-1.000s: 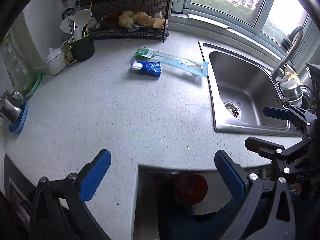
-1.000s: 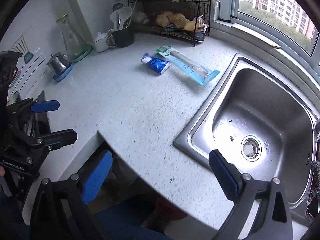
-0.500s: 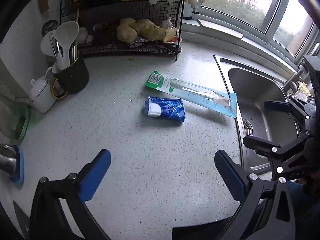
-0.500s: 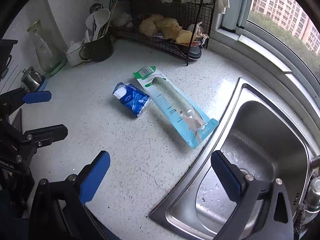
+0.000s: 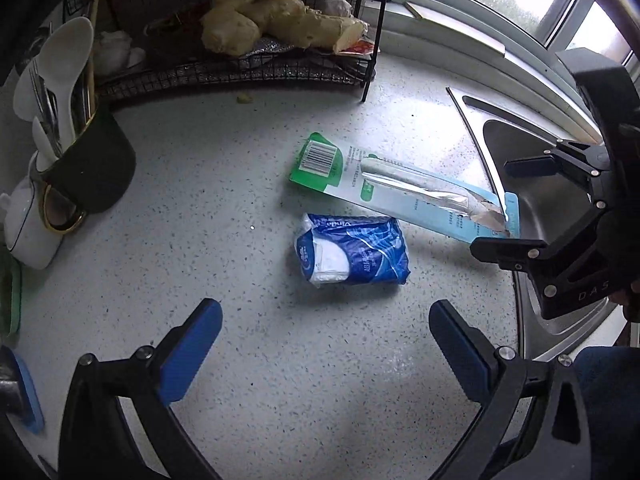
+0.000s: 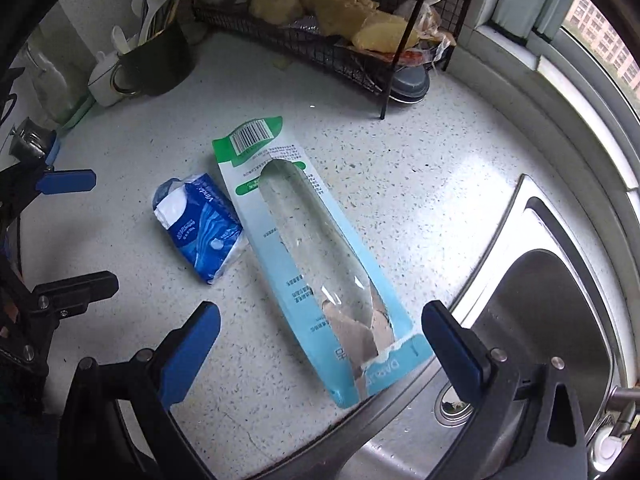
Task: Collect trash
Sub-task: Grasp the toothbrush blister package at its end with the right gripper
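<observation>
Ahead of both grippers spreads a speckled white counter, with a steel sink cut into it on the right. At the far edge stands a black wire rack holding pale ginger roots; left of it sit a dark cup of spoons and a white pot.

The left gripper hovers above the counter with its blue-padded fingers spread wide and holding nothing. Just beyond its tips lies a blue tissue pack, lettered "Vinda", flat on the counter. Touching or nearly touching the pack's far side is a long blister card, torn open, green at the far end with a barcode and light blue at the near end.

The right gripper is likewise spread wide and empty. The card lies lengthwise between its fingers, the torn near end overhanging the sink rim; the printing there partly reads "DARL", the rest being too small to read. The tissue pack sits just left of the card.
</observation>
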The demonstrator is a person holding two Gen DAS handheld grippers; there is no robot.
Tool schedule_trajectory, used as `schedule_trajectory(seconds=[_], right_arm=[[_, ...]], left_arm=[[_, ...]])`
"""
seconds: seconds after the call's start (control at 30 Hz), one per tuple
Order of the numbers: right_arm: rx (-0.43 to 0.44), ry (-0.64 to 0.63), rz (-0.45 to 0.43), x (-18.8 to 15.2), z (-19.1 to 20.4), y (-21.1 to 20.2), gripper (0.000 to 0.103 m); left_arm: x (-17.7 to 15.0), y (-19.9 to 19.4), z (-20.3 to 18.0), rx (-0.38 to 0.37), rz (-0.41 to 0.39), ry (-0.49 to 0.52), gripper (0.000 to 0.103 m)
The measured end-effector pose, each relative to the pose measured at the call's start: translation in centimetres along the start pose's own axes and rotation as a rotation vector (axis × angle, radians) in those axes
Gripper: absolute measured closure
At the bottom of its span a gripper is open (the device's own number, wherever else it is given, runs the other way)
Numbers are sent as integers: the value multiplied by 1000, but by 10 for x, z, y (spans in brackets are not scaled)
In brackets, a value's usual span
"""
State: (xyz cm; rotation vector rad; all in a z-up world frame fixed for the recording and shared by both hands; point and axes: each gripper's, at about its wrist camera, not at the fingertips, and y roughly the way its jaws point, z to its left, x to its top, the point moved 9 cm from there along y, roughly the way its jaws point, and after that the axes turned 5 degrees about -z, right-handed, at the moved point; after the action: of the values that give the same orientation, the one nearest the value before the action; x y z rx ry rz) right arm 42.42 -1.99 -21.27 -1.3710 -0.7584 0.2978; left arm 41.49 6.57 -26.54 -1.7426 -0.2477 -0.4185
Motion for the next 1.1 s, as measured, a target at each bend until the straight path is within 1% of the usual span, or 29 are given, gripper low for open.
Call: schedule_trajectory(seconds=[0.17,0.3,0.47,0.5,0.57,0.63,0.7,0.77,0.8,0.87,0.93,1.1], right_arm=[[59,-18,75,8,-3,26,2],[79,-49,111,12,0,42,2],[101,-50,129,14,2,51,2],[95,-38,125,14,1,52,2],[125,-12,132,15,1,54,3],[123,-2,122,17,-2,55,3],[114,-5,118,19,-7,55,6],[101,-18,109,19,-8,53,14],[88,-30,107,19,-8,53,16],[40,-73,105,14,-8,51,25],[19,-99,113,9,-4,50,28],[17,-96,103,1,5,47,31]], left_arm=[[7,15,8,-25,22,-34,0],[8,25,11,-34,43,-44,0],[8,34,8,-47,61,-34,0],[8,35,7,-49,61,-30,0],[12,39,7,-49,66,-24,0],[13,42,5,-51,69,-19,0],[13,44,4,-52,69,-16,0],[16,47,3,-45,71,-9,0],[17,49,2,-38,72,-3,0],[18,52,-1,-38,73,3,0],[17,54,-5,-40,76,4,0],[15,56,-12,-41,73,13,0]])
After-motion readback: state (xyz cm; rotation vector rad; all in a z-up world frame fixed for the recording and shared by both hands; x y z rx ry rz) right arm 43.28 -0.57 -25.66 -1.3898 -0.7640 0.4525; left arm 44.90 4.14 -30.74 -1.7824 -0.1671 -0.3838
